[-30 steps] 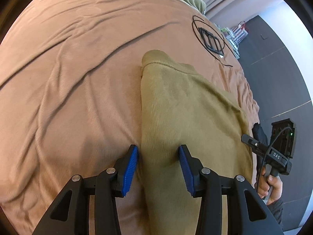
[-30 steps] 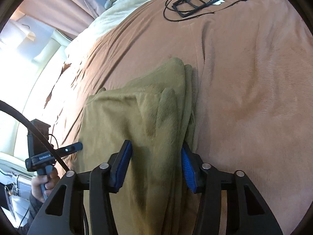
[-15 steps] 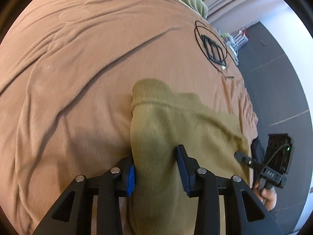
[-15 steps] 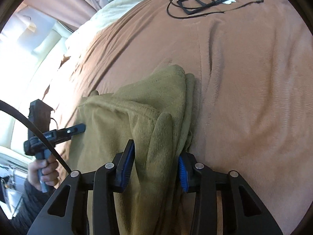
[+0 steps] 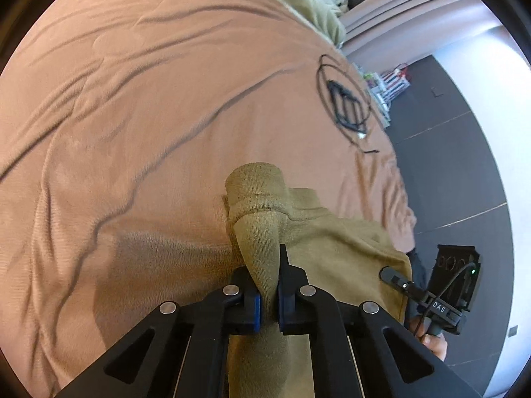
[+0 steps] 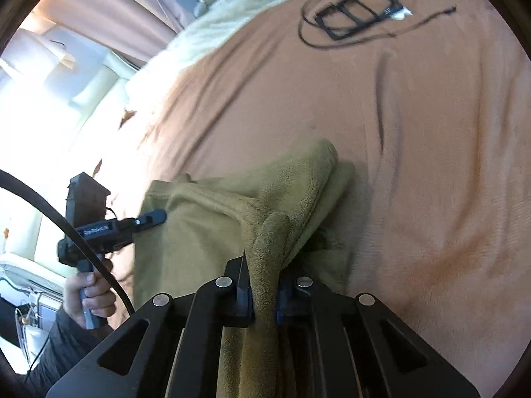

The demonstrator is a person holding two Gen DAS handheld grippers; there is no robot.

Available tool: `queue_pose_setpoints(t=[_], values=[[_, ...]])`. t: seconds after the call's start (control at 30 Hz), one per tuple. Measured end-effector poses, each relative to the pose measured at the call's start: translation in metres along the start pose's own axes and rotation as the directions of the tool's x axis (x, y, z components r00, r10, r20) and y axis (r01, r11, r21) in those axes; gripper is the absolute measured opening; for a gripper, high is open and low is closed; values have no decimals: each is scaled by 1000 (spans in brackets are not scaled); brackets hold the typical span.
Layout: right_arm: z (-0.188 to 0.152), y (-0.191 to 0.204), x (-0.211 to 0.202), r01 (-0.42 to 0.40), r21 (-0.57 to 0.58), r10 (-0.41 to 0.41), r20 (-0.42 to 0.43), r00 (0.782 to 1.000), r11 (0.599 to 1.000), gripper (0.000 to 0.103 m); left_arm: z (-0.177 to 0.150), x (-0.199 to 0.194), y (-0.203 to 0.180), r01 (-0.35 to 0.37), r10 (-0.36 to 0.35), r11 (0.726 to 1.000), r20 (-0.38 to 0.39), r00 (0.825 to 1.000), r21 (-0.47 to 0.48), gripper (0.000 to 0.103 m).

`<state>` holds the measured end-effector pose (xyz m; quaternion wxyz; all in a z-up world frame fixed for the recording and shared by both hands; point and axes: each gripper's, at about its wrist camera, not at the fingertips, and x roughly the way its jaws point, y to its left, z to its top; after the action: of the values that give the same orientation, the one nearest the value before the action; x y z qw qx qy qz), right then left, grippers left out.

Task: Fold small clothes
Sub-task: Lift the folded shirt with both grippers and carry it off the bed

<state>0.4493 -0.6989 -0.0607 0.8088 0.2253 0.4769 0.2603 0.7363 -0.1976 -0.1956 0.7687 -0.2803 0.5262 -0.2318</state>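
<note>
Now, left gripper [image 5: 268, 285]: jaws closing, the blue pads already pinching a ridge of the olive garment [image 5: 335, 242] between them; cloth bunches up just ahead of the tips.
Right gripper [image 6: 262, 293]: jaws nearly together, clamped on a fold of the same olive garment [image 6: 199, 232], which rises in a peak from between the pads.
Garment: soft, fleecy, olive green; it stretches from one pair of jaws across to the other, partly lifted at both pinched spots, the rest lying on the blanket [image 5: 149, 116].
Blanket: tan, wrinkled, under and ahead of both pairs of jaws.
Black frame and cable [image 6: 351, 16]: well ahead of the jaws on the blanket, apart from the garment.
Pale green bedding [image 6: 232, 13]: beyond the blanket, far ahead of the right jaws and to their left.
Hand [image 6: 88, 293]: seen left of the right jaws, gripping the other gripper's handle.
</note>
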Motion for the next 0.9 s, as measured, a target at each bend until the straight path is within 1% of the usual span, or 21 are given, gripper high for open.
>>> queue_pose_setpoints(t=[0.17, 0.23, 0.37, 0.63, 0.9], values=[[-5, 11, -28, -19, -18, 20, 31, 999, 1000, 5, -3, -23, -16, 39, -40, 999, 24, 999, 24, 5], [-8, 16, -38, -34, -23, 35, 44, 998, 999, 5, -5, -33, -22, 77, -78, 997, 30, 997, 25, 5], [-14, 24, -61, -66, -21, 67, 77, 995, 998, 5, -10, -58, -41, 111, -114, 992, 49, 992, 57, 5], [-37, 38, -112, -113, -30, 116, 149, 982, 993, 5, -27, -108, -82, 147, -157, 982, 88, 984, 115, 5], [-61, 55, -158, -138, -64, 148, 195, 970, 988, 5, -53, -159, -117, 186, -206, 970, 125, 970, 158, 5]])
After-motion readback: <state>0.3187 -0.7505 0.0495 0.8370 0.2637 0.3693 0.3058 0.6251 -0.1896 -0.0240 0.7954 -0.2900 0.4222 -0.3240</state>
